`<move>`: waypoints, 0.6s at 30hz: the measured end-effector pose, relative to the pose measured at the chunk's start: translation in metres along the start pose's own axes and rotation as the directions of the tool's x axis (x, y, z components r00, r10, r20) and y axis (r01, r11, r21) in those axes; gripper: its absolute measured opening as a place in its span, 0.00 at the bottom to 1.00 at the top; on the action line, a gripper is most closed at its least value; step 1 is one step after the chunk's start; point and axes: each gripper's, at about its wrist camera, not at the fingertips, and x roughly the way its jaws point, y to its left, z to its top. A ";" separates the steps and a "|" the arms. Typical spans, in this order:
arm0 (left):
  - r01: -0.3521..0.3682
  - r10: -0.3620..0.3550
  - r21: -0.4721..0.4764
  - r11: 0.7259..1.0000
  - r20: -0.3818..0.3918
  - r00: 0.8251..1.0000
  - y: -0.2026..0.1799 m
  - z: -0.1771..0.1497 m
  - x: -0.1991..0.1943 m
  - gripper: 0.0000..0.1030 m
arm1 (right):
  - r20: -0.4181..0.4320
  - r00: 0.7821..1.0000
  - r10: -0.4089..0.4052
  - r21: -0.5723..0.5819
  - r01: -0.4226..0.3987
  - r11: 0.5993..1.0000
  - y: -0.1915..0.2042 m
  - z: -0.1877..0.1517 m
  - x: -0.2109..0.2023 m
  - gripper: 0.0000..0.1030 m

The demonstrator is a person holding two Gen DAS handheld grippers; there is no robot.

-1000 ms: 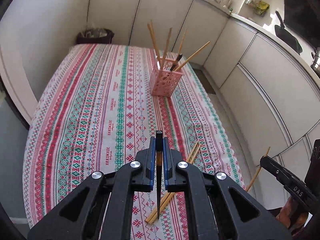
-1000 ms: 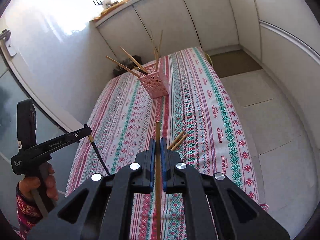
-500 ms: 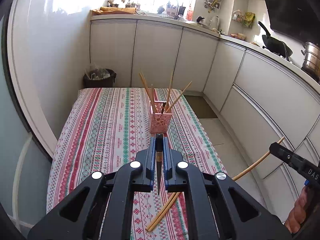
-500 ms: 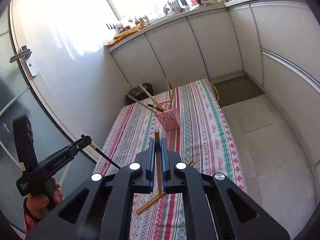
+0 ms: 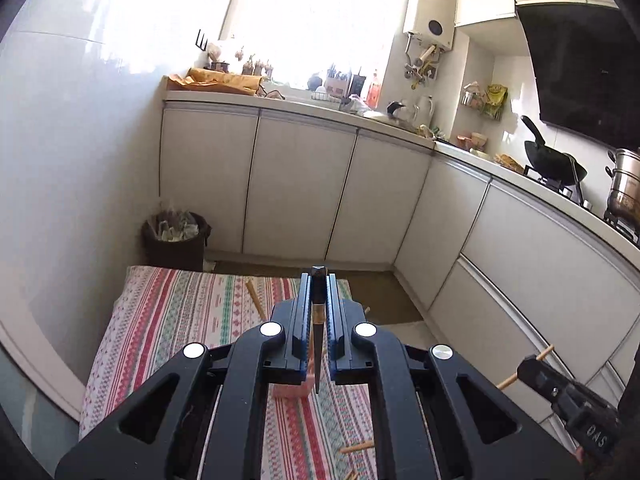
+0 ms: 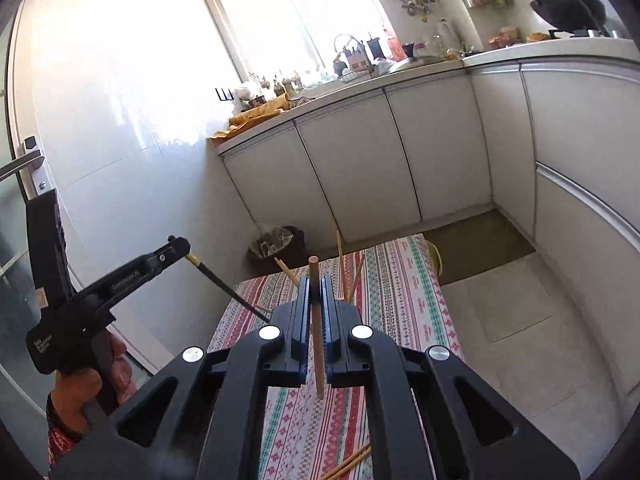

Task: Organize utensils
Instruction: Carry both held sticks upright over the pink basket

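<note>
Carrying one chopstick apiece, the left gripper [image 5: 319, 312] is clamping a dark chopstick [image 5: 317, 344] and the right gripper [image 6: 315, 312] a wooden chopstick [image 6: 317, 332], above the table [image 6: 404, 292]. Several are standing in the pink holder [image 5: 294, 390]; loose chopsticks [image 6: 352, 460] are waiting on the cloth.

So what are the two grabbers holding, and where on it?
Left gripper: dark chopstick, near its thick end. Right gripper: wooden chopstick, near its top end.
</note>
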 end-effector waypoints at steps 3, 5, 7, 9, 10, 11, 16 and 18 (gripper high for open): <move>-0.025 0.026 0.005 1.000 -0.001 1.000 -0.001 0.005 0.037 0.06 | 0.004 1.000 -0.003 -0.005 0.003 1.000 -0.006 0.006 0.018 0.05; -0.044 0.045 0.010 0.999 -0.015 0.999 0.001 0.001 0.066 0.06 | 0.008 1.000 -0.011 -0.006 0.011 1.000 -0.011 0.008 0.029 0.05; -0.057 0.057 0.013 0.998 -0.058 0.997 0.006 -0.007 0.096 0.07 | 0.010 1.000 -0.011 0.003 0.011 1.000 -0.015 0.011 0.040 0.05; -0.052 0.051 -0.012 0.999 -0.112 0.992 0.016 -0.019 0.118 0.13 | 0.010 1.000 -0.010 0.016 0.010 1.000 -0.020 0.013 0.050 0.05; -0.053 0.051 -0.021 0.998 -0.114 0.992 0.021 -0.023 0.120 0.17 | 0.005 1.000 -0.015 0.024 0.015 1.000 -0.021 0.014 0.053 0.05; -0.044 0.041 -0.031 0.999 -0.099 0.994 0.025 -0.027 0.117 0.21 | 0.008 1.000 -0.018 0.027 0.018 0.999 -0.022 0.016 0.057 0.05; -0.052 0.056 -0.073 0.996 0.049 0.997 0.040 -0.027 0.051 0.62 | 0.050 0.999 -0.014 0.025 0.013 1.000 -0.019 0.027 0.073 0.05; -0.082 0.093 -0.111 0.990 0.097 0.991 0.051 -0.030 0.022 0.69 | 0.072 0.997 -0.008 0.024 0.007 1.000 -0.015 0.032 0.080 0.05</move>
